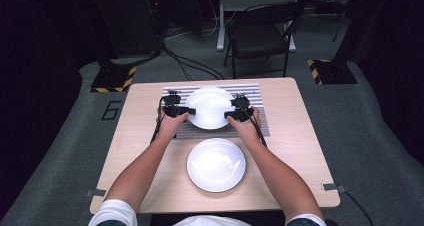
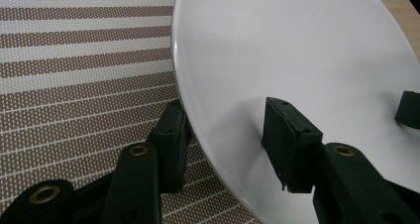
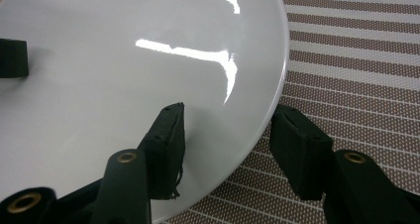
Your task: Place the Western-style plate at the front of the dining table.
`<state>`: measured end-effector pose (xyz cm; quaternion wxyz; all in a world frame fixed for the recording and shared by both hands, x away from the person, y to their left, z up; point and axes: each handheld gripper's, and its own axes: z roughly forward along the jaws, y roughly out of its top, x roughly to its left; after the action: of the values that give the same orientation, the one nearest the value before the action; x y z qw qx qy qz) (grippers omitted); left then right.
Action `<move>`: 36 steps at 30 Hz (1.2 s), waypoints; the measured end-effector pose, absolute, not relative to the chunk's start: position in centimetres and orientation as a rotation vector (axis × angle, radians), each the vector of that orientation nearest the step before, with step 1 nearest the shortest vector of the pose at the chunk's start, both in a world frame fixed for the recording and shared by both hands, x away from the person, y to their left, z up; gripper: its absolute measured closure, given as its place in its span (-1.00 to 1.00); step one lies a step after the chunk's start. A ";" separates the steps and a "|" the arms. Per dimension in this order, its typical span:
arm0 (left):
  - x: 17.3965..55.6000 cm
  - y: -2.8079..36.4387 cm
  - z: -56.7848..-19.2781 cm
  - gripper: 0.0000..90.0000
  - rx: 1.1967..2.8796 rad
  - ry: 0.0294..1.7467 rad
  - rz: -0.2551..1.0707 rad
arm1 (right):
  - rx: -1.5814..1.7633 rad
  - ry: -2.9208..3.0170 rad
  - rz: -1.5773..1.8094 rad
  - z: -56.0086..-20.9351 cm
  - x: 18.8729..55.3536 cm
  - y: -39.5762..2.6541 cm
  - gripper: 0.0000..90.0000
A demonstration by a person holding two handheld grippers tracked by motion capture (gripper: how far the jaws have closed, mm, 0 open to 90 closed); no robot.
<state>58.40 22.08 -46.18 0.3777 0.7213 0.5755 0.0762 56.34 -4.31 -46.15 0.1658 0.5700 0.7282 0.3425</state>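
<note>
Starting nearest you, a second white plate (image 1: 216, 164) sits on the bare bench (image 1: 295, 151) between your forearms, untouched. Beyond it, the far plate (image 1: 209, 107) lies on the striped mat (image 1: 250, 90), and this is the one you are working on. Your left gripper (image 1: 181, 110) straddles its left rim and your right gripper (image 1: 234, 115) its right rim, so the plate lies squarely between your two hands, each about equally close. In the left gripper view the plate's edge (image 2: 208, 130) runs between the jaws, one pad under the rim on the mat side, the other over the white face; the right gripper view mirrors this on the opposite rim (image 3: 267, 110). Both pairs of jaws look part-closed around the rim, yet you cannot tell whether the pads are truly pinching the plate or merely bracketing it, since the lower pads' contact is hidden beneath the rim. Whether the plate is off the mat is also hard to make out
</note>
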 end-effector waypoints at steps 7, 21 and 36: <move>58.5 22.4 -46.2 0.19 1.831 1.483 0.191 | 1.584 2.079 0.937 -45.4 56.5 -3.8 0.06; 59.0 22.5 -46.6 0.19 1.833 1.499 0.195 | 1.594 2.090 0.928 -46.0 57.2 -3.4 0.07; 59.5 22.1 -47.4 0.19 1.852 1.512 0.199 | 1.621 2.086 0.911 -46.7 57.7 -3.5 0.08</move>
<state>59.50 22.08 -47.41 0.3627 0.7194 0.5873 0.0773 57.70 -3.52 -46.70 0.1728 0.5713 0.7353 0.3212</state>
